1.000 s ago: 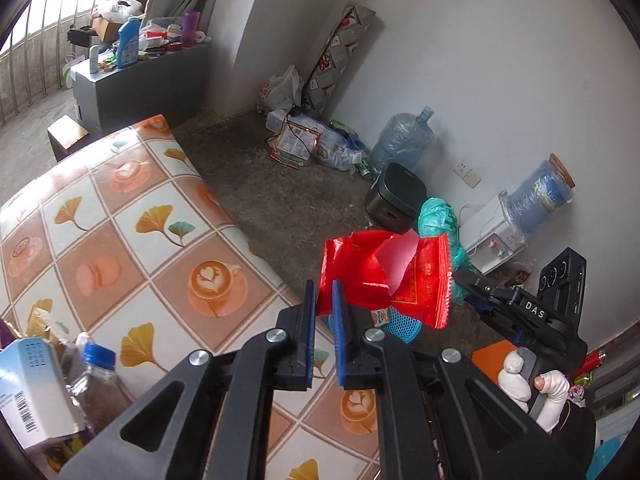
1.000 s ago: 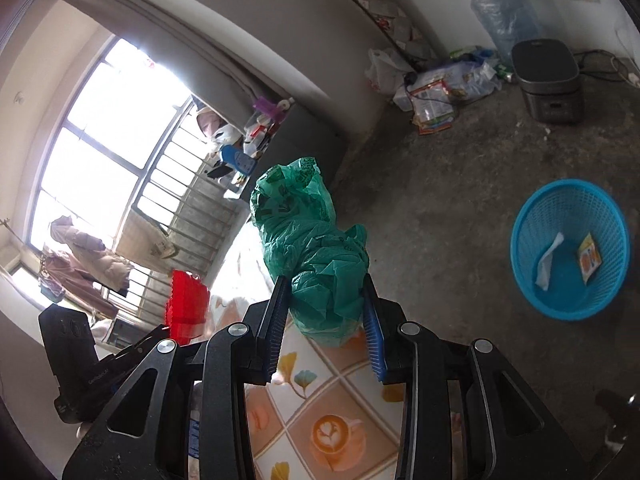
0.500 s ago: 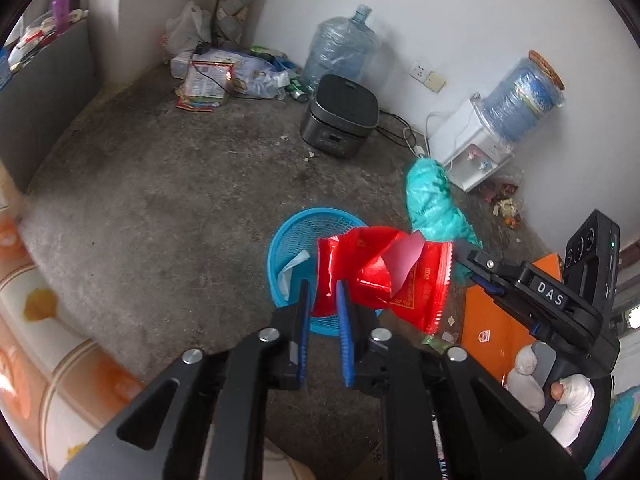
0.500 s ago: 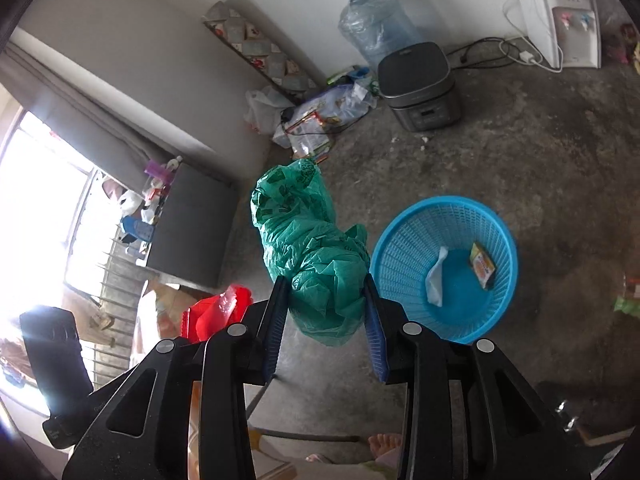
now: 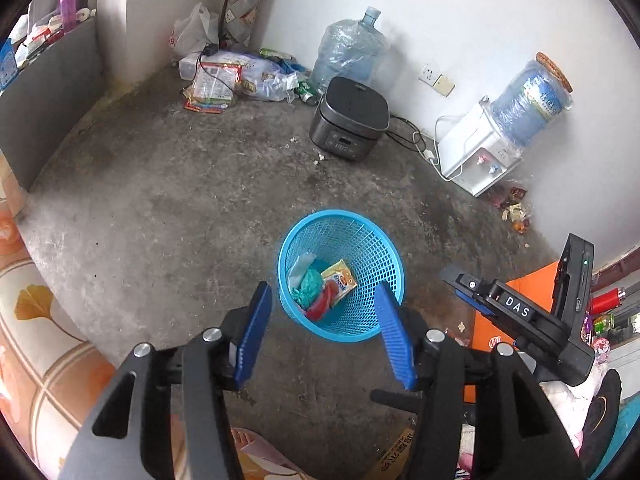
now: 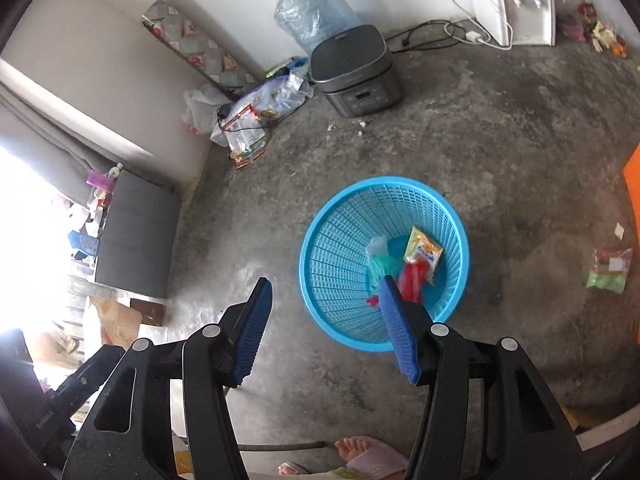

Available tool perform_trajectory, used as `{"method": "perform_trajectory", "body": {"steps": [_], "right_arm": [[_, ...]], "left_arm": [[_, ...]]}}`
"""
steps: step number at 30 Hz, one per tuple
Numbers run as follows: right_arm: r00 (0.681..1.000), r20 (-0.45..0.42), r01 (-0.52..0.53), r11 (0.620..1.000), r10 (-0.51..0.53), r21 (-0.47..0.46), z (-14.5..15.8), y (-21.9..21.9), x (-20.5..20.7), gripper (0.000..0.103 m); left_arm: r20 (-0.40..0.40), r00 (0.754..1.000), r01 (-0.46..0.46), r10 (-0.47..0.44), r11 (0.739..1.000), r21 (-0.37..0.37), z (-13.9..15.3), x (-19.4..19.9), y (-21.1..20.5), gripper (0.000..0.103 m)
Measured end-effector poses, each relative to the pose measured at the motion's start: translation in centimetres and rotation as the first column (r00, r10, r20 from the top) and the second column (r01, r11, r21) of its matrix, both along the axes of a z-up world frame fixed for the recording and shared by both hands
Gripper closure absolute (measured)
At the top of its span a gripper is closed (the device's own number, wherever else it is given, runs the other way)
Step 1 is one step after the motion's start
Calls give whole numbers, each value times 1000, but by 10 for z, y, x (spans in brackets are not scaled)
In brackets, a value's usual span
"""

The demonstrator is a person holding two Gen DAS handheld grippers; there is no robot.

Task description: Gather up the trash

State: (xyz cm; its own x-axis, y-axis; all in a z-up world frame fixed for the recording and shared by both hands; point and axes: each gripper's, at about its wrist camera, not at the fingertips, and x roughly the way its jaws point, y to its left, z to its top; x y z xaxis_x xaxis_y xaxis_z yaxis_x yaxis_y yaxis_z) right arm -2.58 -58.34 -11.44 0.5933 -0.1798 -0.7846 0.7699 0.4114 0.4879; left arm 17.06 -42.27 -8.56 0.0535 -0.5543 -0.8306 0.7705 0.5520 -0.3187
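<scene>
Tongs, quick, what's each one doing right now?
Left tongs: opening, nothing between them.
Right tongs: opening, nothing between them.

A dark rice cooker (image 5: 350, 118) stands on the concrete floor (image 5: 168, 200) near the white wall. An empty water jug (image 5: 348, 50) stands just behind it. A white water dispenser (image 5: 478, 152) carrying a blue bottle (image 5: 530, 102) stands against the same wall.

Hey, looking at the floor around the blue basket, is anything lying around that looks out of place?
Yes. A green and clear wrapper lies loose on the concrete floor right of the blue mesh plastic basket, not in it. More scraps of litter sit by the white water dispenser.
</scene>
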Motion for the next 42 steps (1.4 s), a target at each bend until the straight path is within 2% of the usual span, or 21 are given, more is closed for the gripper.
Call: {"method": "perform_trajectory", "body": {"steps": [4,5,10,11,14,17,19,22,24,26,30,33,34,35,37,39,42], "right_arm": [[997,19,-67,989,71,-130,40,29,9,49],[995,26,-86,982,91,-169,50,36,11,46],[981,28,-170,914,193,-368,101,86,22,35],[977,24,-184,896,212,-404,110,98,24,30],[962,21,-224,832,272,-508,130,133,32,21],[938,25,-262,756,345,-600,143,173,41,12],[913,16,-299,695,408,-654,148,201,48,8],[852,-12,-383,608,523,-695,153,240,59,8],[816,6,-414,592,578,-692,155,258,63,8],[766,36,-462,590,641,-662,158,270,67,8],[681,107,-553,605,724,-573,158,286,81,8],[609,151,-646,597,779,-476,155,304,99,9],[586,168,-677,593,793,-436,152,308,104,9],[566,183,-705,587,804,-398,148,314,110,10],[534,207,-754,573,820,-322,141,327,116,13],[512,225,-793,557,829,-247,133,343,116,16],[498,259,-833,540,827,-120,117,358,118,21]], "left_arm": [[52,998,-15,21,994,-110,43,1,42,33],[78,997,-18,29,990,-139,55,0,56,28],[226,970,-34,91,969,-244,115,-14,123,13],[252,962,-39,106,966,-257,127,-17,136,9],[333,932,-53,147,959,-277,151,-26,177,6],[426,883,-83,197,959,-270,171,-34,217,6],[475,851,-107,223,960,-259,181,-38,246,6],[511,808,-175,291,948,-264,191,-39,296,6],[516,776,-247,363,928,-280,199,-36,334,6],[512,732,-329,449,892,-311,208,-34,378,6],[490,610,-505,623,782,-366,219,-31,468,6],[446,540,-611,714,697,-376,214,-27,524,9],[430,524,-638,735,673,-374,210,-25,541,11],[412,511,-665,755,651,-368,204,-23,555,14],[371,502,-706,782,618,-347,189,-17,580,21],[318,510,-730,799,598,-330,172,-8,597,27],[258,544,-738,799,601,-306,147,10,606,37]]}}
